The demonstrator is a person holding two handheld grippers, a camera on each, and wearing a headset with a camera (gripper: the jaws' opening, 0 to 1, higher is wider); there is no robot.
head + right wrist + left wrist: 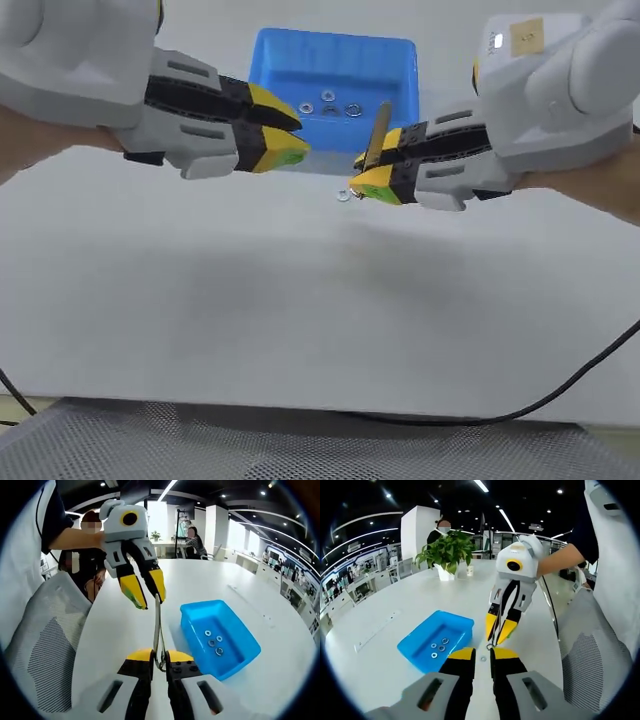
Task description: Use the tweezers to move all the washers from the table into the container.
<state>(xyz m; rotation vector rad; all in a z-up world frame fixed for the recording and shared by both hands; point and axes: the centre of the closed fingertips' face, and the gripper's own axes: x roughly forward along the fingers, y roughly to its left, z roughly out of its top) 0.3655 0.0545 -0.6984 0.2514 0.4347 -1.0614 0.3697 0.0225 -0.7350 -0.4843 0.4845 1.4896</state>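
A blue container [335,42] stands at the table's far side with several washers [328,104] in it. One washer [344,195] lies on the white table just in front of it. My right gripper [372,176] is shut on brown tweezers [379,132], and hovers right above that washer. My left gripper [290,135] faces it from the left, open and holding nothing. In the left gripper view the loose washer [483,658] shows between my own jaws [483,655], below the right gripper [499,625]. In the right gripper view the tweezers [158,625] reach toward the left gripper [146,587], beside the container [220,603].
A black cable [560,390] runs along the table's near right edge. A grey mesh chair [300,450] sits below the front edge. A potted plant [447,550] stands far back on the table. People stand in the background.
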